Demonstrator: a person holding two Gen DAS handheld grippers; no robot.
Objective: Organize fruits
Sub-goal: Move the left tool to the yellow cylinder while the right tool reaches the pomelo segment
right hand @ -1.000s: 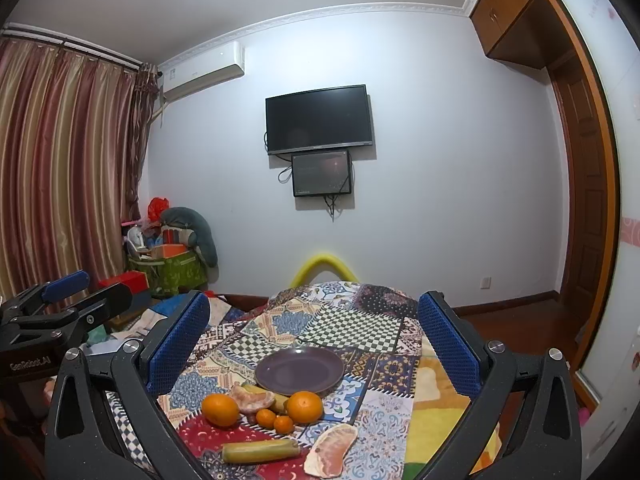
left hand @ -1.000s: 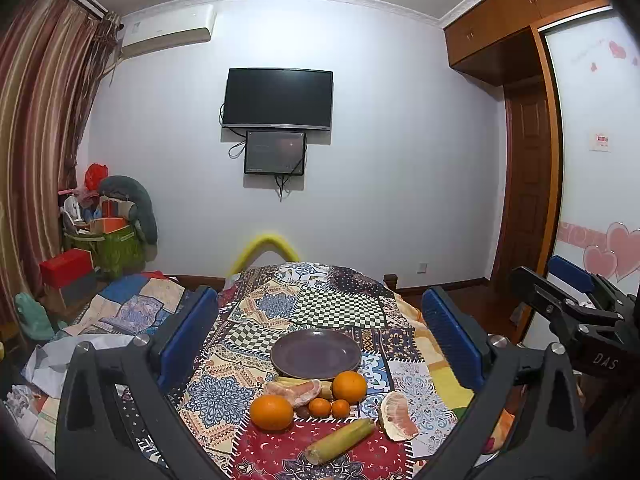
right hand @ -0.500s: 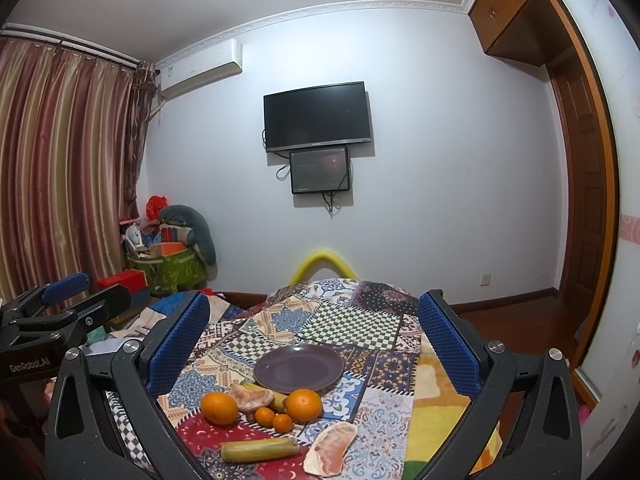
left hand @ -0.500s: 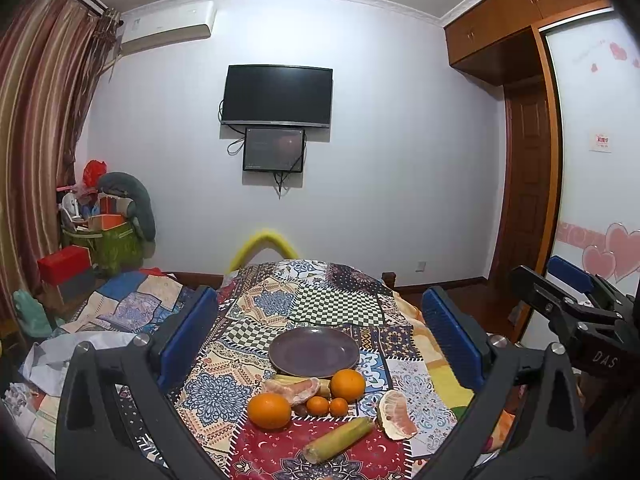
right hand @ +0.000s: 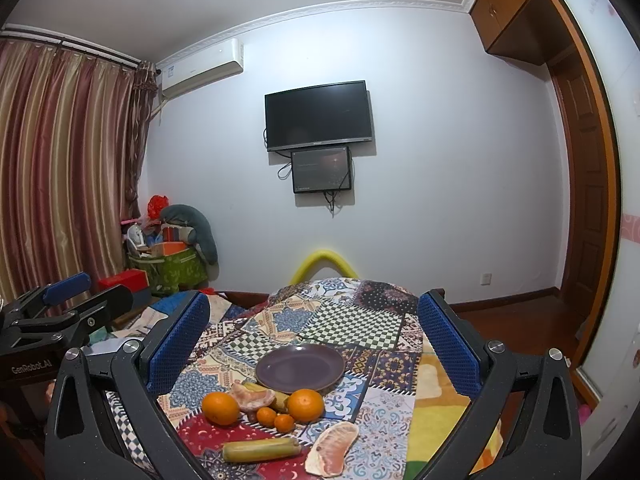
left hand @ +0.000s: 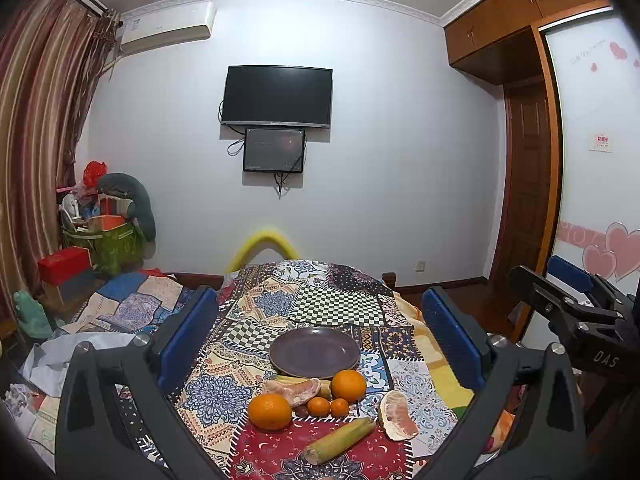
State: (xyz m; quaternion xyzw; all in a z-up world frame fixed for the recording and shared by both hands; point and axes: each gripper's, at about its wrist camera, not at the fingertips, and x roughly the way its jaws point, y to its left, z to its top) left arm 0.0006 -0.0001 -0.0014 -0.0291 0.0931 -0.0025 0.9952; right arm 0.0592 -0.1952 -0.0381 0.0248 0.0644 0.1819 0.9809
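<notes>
A dark purple plate [left hand: 315, 352] [right hand: 300, 368] lies empty on a patchwork cloth. In front of it lie two oranges [left hand: 269, 411] [left hand: 349, 385], two small tangerines [left hand: 319, 406], two pomelo pieces [left hand: 294, 388] [left hand: 396, 416], and a yellow-green cane piece [left hand: 340, 440]; they also show in the right wrist view, with oranges [right hand: 220, 408] [right hand: 305, 405], a pomelo piece [right hand: 332, 450] and the cane piece [right hand: 260, 450]. My left gripper [left hand: 320, 340] and right gripper [right hand: 310, 344] are open and empty, held above and before the fruit.
The patchwork-covered table [left hand: 328, 304] runs toward a white wall with a TV [left hand: 277, 96]. A yellow foam arch [left hand: 262, 248] stands at its far end. Clutter and boxes [left hand: 100, 236] sit at the left by the curtains. A wooden door [left hand: 524, 184] is at the right.
Both views have shifted slightly; the scene sits a little higher in frame. Nothing on the table has moved and both grippers stay open.
</notes>
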